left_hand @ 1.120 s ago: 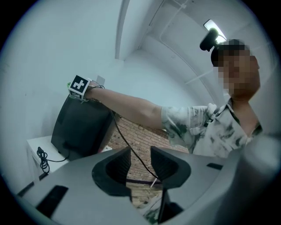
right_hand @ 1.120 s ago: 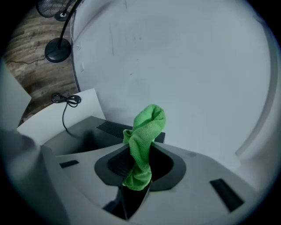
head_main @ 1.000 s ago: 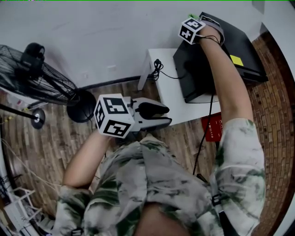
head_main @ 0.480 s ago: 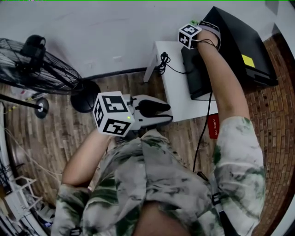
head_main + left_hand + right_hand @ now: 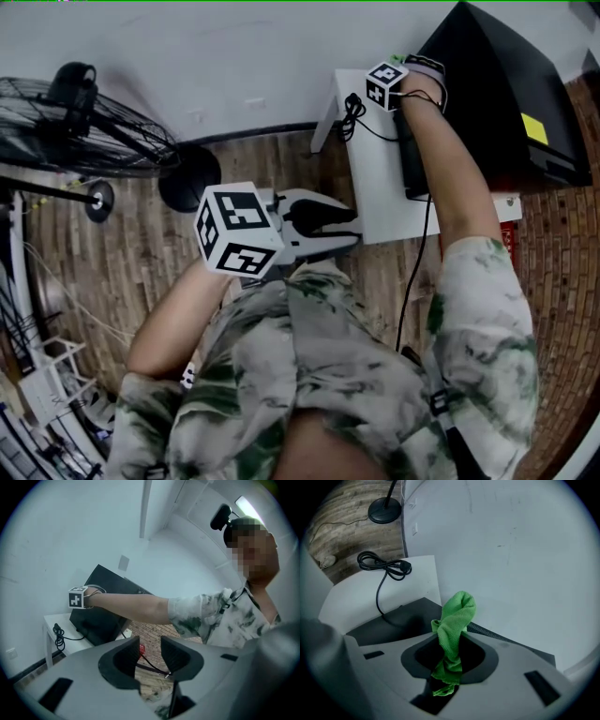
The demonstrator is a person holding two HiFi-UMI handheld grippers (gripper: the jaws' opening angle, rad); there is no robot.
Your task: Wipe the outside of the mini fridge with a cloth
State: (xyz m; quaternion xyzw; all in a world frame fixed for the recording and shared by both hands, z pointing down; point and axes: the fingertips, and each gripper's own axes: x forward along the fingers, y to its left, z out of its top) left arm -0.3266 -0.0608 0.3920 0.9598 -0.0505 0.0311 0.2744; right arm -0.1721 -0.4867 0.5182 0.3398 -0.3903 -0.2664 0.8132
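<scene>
The black mini fridge (image 5: 487, 84) stands on a low white table (image 5: 375, 187) against the wall. My right gripper (image 5: 401, 70) reaches to the fridge's left side, near the wall. It is shut on a green cloth (image 5: 454, 616) that sticks up out of the jaws over the dark fridge surface (image 5: 408, 616). My left gripper (image 5: 345, 231) hangs in front of the person's chest, away from the fridge. It is open, and nothing sits between its fingers (image 5: 130, 654). From the left gripper view, the fridge (image 5: 101, 616) shows under the outstretched right arm.
A coiled black power cord (image 5: 352, 112) lies on the table's left part, beside the fridge. A standing fan (image 5: 84, 131) with a round base (image 5: 187, 178) is on the wooden floor at left. A red object (image 5: 507, 234) sits below the table's right end.
The right gripper with the cloth has shifted from the fridge's top corner toward its left side. The head view has swung, so the fridge sits further right. The left gripper has barely moved.
</scene>
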